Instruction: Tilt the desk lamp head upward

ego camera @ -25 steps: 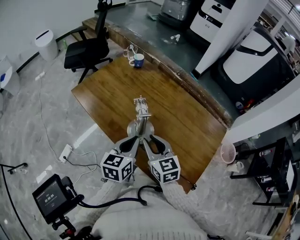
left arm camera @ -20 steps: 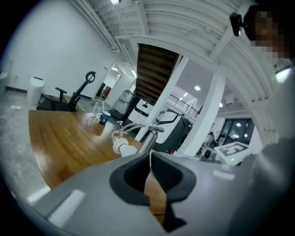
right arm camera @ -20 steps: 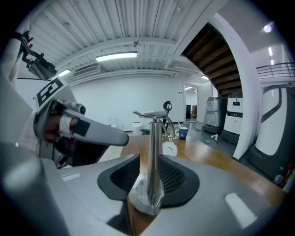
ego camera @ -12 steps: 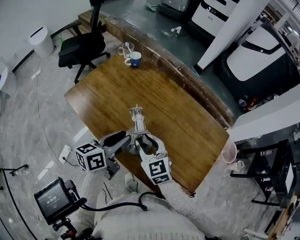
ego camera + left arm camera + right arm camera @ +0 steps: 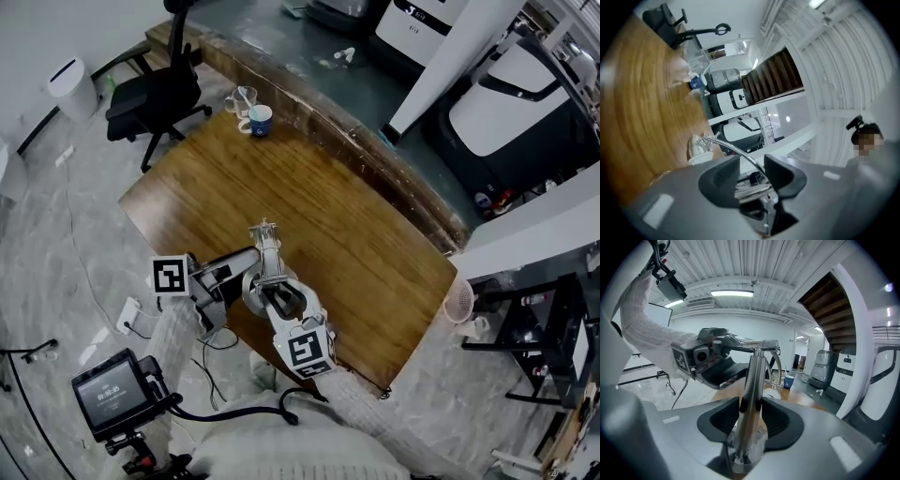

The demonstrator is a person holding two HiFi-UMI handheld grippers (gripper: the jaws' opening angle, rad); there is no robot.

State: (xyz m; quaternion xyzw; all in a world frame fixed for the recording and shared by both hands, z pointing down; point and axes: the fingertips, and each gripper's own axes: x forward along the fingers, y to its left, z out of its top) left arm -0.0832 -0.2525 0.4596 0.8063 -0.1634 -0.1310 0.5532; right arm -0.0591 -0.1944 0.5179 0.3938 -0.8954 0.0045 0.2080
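A chrome desk lamp point(image 5: 266, 246) stands near the front edge of the wooden table point(image 5: 356, 216). My right gripper point(image 5: 279, 298) is at the lamp's base, its jaws opening, with the upright post point(image 5: 752, 380) between them. My left gripper point(image 5: 246, 265) comes in from the left at the lamp's upper part, and its jaws are opening too. Past its jaws point(image 5: 752, 161) the thin curved arm point(image 5: 733, 151) and the white lamp head point(image 5: 699, 150) show, neither of them pinched. In the right gripper view, the left gripper point(image 5: 710, 359) hangs beside the lamp's top bar.
A blue cup point(image 5: 260, 118) and a glass point(image 5: 242, 97) stand at the table's far corner. A black office chair point(image 5: 155, 94) and a white bin point(image 5: 73, 84) are beyond it. A small screen device point(image 5: 112, 394) sits on the floor at my left, and a pink basket point(image 5: 457, 305) on the right.
My left gripper has swung out to the left, away from the right one, and its jaws have opened. The right gripper has stayed at the lamp's post.
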